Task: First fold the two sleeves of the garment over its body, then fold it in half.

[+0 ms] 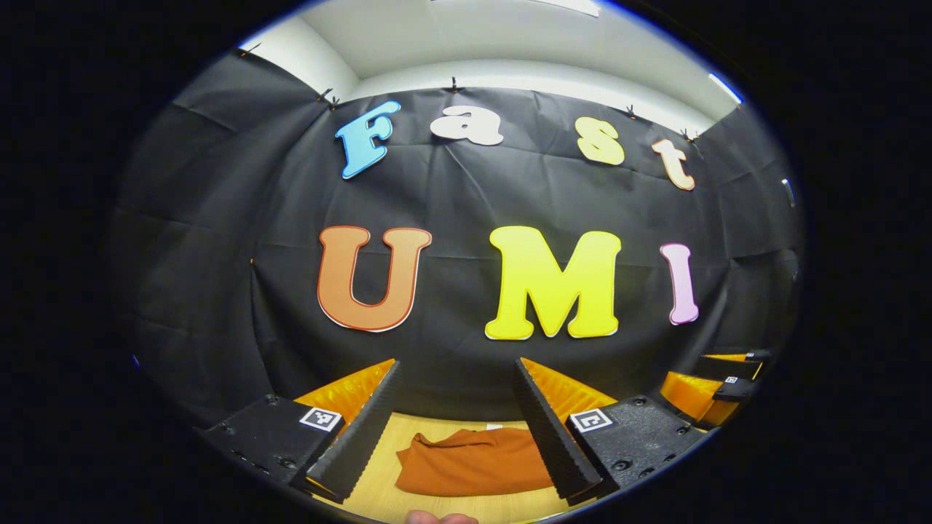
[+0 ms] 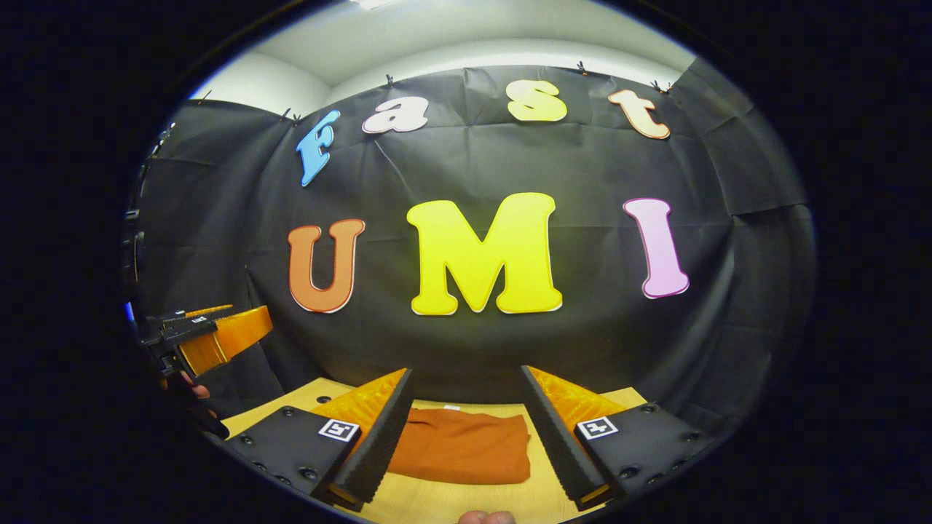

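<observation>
An orange-brown garment (image 1: 477, 462) lies folded into a compact rectangle on the wooden table (image 1: 466, 506). In the left gripper view my left gripper (image 1: 457, 378) hangs open above the table, and the garment shows between its fingers, well below them. The right gripper view has the same folded garment (image 2: 462, 447) lying flat, with my right gripper (image 2: 466, 378) open and raised over it. Neither gripper touches the cloth. The other gripper (image 1: 717, 389) shows at the right edge of the left gripper view, and the left one (image 2: 211, 338) at the left edge of the right gripper view.
The black cloth wall (image 2: 466, 349) rises right behind the table's far edge (image 2: 466, 404). A fingertip (image 1: 437, 518) shows at the bottom edge of the left gripper view. A fingertip (image 2: 486, 517) also pokes in at the bottom of the right gripper view. Bare wood (image 2: 451, 498) lies in front of the garment.
</observation>
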Available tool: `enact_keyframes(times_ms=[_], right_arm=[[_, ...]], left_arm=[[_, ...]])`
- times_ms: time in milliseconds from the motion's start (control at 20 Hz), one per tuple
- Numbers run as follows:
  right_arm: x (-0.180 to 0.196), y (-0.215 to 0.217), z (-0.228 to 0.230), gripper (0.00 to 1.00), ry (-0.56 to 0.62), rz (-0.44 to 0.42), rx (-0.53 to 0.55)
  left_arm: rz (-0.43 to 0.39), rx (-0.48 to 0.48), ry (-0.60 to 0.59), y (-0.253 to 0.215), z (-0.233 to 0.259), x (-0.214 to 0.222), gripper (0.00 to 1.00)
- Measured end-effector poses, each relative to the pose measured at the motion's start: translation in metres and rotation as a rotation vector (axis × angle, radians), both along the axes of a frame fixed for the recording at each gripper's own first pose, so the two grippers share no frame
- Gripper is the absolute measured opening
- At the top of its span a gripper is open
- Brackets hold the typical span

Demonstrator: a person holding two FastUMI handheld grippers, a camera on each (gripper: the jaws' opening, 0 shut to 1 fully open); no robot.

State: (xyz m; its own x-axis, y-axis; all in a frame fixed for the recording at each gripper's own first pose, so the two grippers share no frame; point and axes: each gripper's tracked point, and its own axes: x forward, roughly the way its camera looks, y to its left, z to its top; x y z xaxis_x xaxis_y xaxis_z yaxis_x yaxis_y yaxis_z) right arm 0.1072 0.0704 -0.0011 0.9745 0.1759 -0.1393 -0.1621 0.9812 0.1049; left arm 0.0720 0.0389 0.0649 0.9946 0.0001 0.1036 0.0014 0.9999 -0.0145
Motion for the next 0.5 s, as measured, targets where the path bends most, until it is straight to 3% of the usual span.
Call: enact_keyframes(times_ms=[200,500], right_arm=[[-0.02,-0.009,0.006,0.94,-0.055,-0.045,-0.028],[-0.02,-0.016,0.008,0.94,-0.074,-0.085,-0.033]], left_arm=[[-0.016,0.032,0.015,-0.012,-0.026,-0.025,0.98],[-0.02,0.005,0.037,-0.021,-0.036,-0.031,0.98]])
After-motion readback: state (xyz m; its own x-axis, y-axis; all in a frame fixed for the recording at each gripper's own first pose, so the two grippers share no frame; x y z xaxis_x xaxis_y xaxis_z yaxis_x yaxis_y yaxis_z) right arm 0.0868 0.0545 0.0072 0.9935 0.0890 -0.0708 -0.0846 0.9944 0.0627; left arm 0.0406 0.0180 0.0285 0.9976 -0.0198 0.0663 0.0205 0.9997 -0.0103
